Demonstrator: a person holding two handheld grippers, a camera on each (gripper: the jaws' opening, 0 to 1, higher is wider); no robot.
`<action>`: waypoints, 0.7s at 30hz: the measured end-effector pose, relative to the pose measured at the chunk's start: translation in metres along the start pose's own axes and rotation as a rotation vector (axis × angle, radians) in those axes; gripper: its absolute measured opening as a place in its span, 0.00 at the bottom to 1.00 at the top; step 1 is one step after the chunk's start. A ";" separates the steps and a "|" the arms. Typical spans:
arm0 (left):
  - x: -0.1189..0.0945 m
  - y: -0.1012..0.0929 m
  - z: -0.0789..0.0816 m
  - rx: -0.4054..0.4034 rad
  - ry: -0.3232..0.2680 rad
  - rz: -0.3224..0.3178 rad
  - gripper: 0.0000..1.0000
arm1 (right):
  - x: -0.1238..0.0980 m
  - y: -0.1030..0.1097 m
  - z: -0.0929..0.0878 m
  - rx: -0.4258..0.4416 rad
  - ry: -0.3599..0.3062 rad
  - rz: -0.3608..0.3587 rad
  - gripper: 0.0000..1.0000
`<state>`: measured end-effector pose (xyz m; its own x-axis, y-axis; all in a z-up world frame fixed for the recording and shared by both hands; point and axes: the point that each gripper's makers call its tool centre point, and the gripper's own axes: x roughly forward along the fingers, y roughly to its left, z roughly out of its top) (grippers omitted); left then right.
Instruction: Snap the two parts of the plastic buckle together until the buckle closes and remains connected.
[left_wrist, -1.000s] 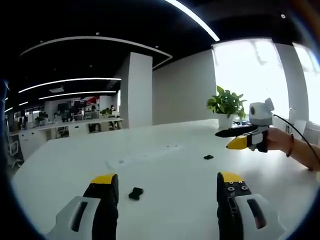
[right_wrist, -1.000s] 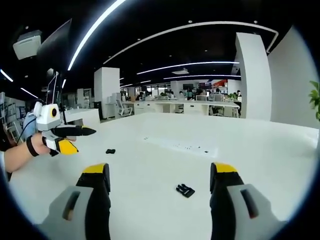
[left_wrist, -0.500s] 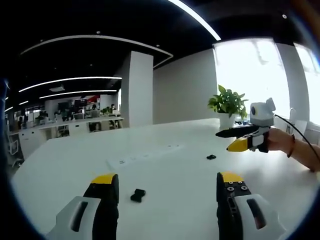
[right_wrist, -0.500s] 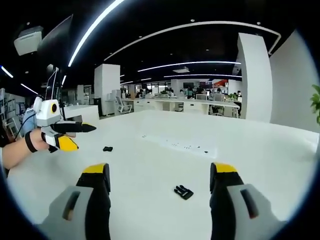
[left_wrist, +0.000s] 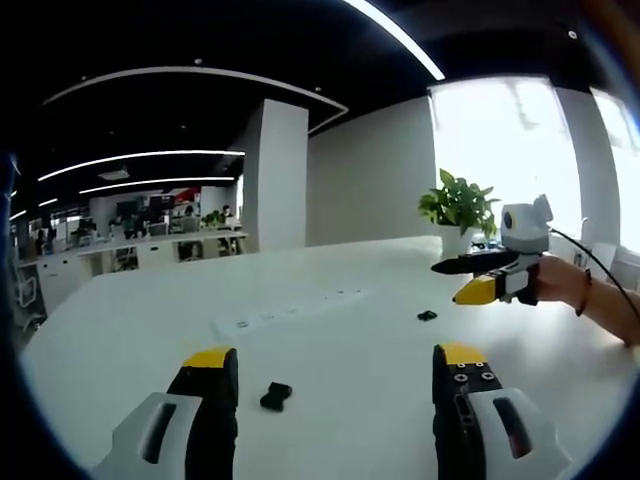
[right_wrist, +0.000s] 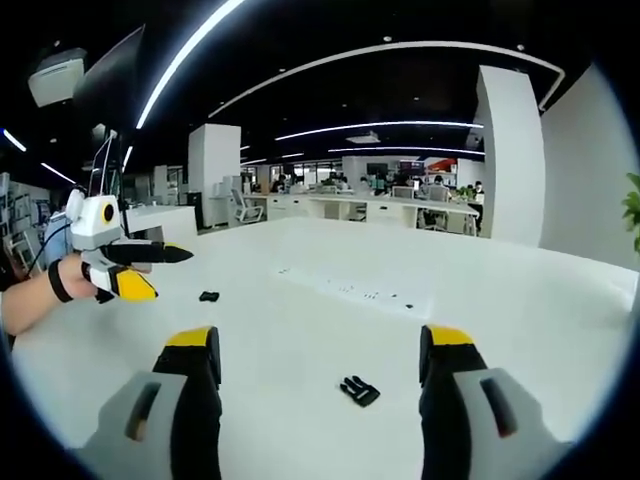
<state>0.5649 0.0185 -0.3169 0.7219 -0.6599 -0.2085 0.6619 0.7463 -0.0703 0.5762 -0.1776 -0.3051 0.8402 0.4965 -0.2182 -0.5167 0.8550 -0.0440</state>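
Buckle in two separate black pieces, both lying on the white table (left_wrist: 330, 340), well apart from each other.

Socket piece (left_wrist: 275, 396): in the left gripper view it lies on the table between the left gripper (left_wrist: 333, 368) jaws, nearer the left jaw, ahead of the tips and not touching them. In the right gripper view the same piece (right_wrist: 208, 296) is a small dark speck near the left gripper (right_wrist: 160, 269), below and just past its tips.

Pronged piece (right_wrist: 359, 390): in the right gripper view it lies between the right gripper (right_wrist: 327, 350) jaws, nearer the right jaw, flat on the table, clear of both. In the left gripper view it (left_wrist: 427, 316) lies below and left of the right gripper (left_wrist: 452, 281).

Hard to make out: fine shape of either piece at distance; the prongs show only faintly in the close view. Each gripper's body is cut off at the bottom of its own view.

Left gripper: jaws spread wide, holding nothing, above the table. Right gripper: jaws spread wide, holding nothing. Seen from the other side, each gripper shows a black upper jaw and a yellow-tipped lower one, parted, held by a hand (left_wrist: 560, 283) with a dark wristband.

A potted plant (left_wrist: 457, 210) stands at the table's far edge by the window.
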 end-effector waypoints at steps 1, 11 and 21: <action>0.000 0.001 0.000 -0.002 0.001 0.002 0.81 | 0.001 0.000 0.000 0.001 -0.003 0.000 0.81; 0.004 0.004 0.006 0.002 -0.004 0.004 0.80 | 0.007 -0.003 -0.002 -0.006 0.009 -0.007 0.81; 0.009 0.011 0.009 -0.024 -0.014 -0.002 0.80 | 0.014 -0.013 -0.006 0.004 0.015 -0.016 0.81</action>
<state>0.5804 0.0194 -0.3104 0.7234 -0.6625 -0.1943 0.6586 0.7466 -0.0940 0.5936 -0.1830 -0.3138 0.8456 0.4805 -0.2326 -0.5025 0.8635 -0.0433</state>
